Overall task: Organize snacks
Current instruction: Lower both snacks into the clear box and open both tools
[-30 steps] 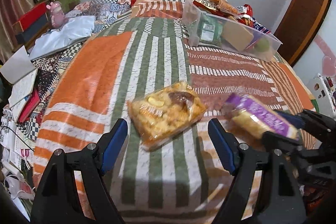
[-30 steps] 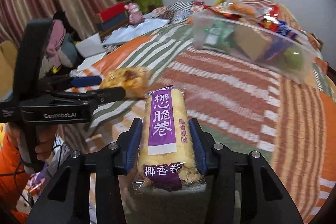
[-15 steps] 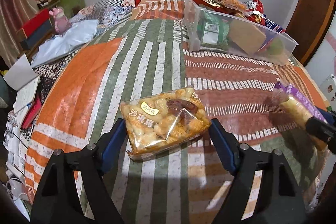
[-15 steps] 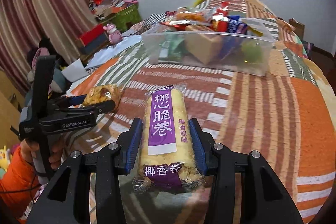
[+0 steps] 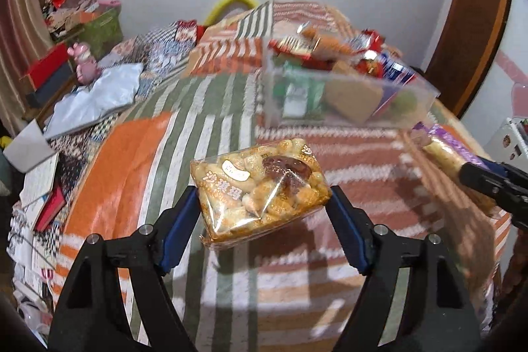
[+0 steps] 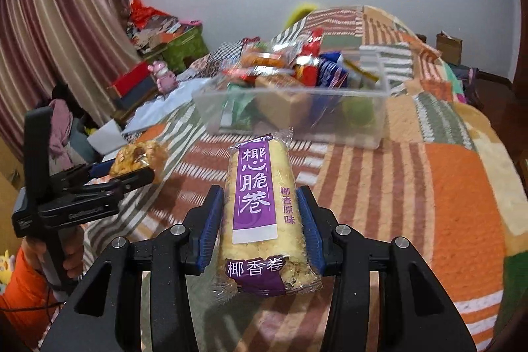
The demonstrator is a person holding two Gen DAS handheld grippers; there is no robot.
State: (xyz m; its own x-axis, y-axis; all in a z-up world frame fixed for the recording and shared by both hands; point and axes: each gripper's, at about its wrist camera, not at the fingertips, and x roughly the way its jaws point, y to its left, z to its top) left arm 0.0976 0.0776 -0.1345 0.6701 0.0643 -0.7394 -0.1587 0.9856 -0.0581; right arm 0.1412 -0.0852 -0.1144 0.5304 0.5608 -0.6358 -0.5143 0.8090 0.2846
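Left gripper (image 5: 264, 213) pinching caramel puff pack (image 5: 260, 183), right gripper (image 6: 260, 223) clamping coconut roll (image 6: 260, 203), both above bed (image 6: 445, 187); best carried level over far clear bin (image 6: 297, 108) before releasing.

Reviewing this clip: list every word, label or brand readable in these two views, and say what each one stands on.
"椰心脆卷": purple band of the roll snack held in the right gripper.
"椰香原味": beside that band.
"椰香卷": the roll's lower end.
"沙琪玛": the clear snack pack held in the left gripper.
White oval sticker on that pack: too small.
Left gripper's body lettering, wrappers in the clear bin: blurred, unreadable.
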